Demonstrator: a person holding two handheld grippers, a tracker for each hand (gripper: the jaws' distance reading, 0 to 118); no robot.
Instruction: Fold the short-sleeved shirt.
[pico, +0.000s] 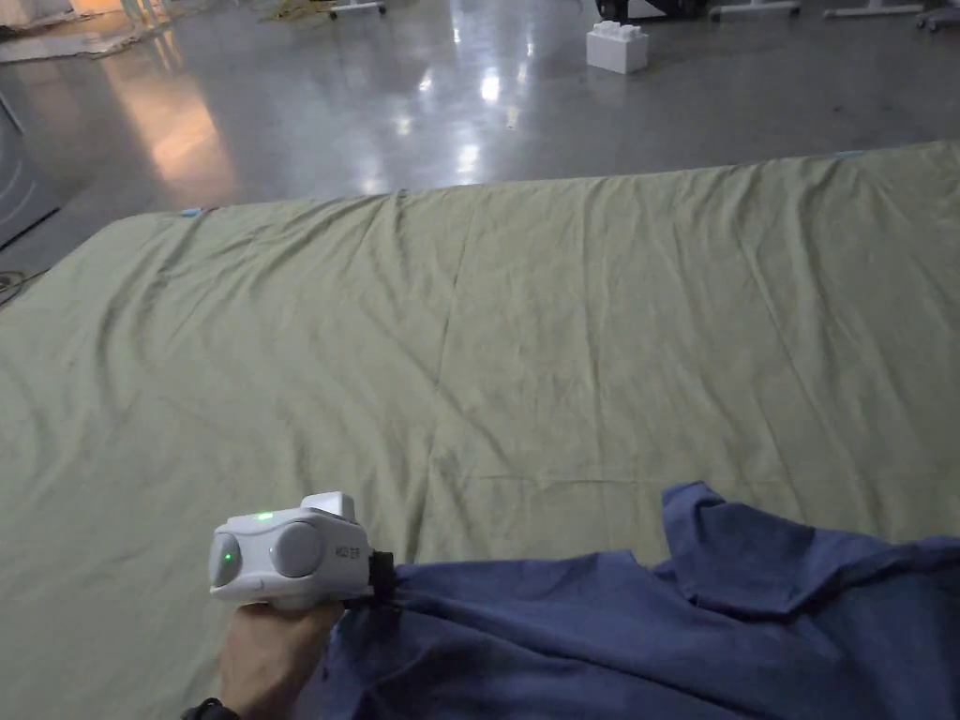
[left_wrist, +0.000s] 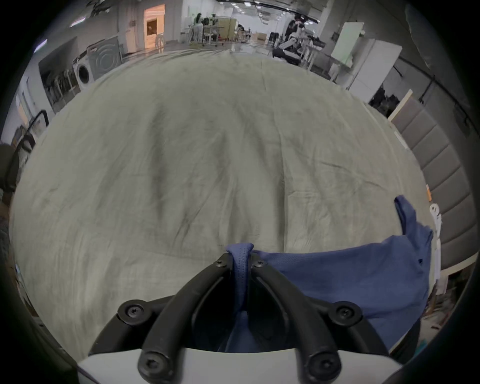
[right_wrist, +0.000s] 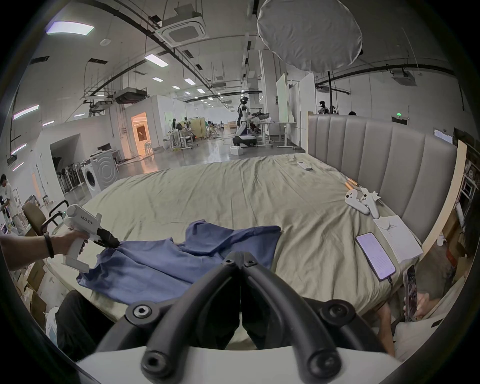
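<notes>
I've got the left gripper (left_wrist: 239, 259) clamped on a bunched edge of the blue shirt (pico: 656, 637), which lies crumpled at the near edge of the bed (pico: 469, 328), partly overhanging. Right gripper (right_wrist: 239, 261) looks closed w/ nothing in it. Risks: 1-point hold lets the shirt slide off the bed or twist when I lift. Gripper-body lettering is too small to read, prob. an ID label.

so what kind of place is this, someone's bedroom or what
Probably not a home: it looks like a large lab or studio hall with a staged bed. A humanoid robot, a washing machine and a concrete floor surround it.
</notes>
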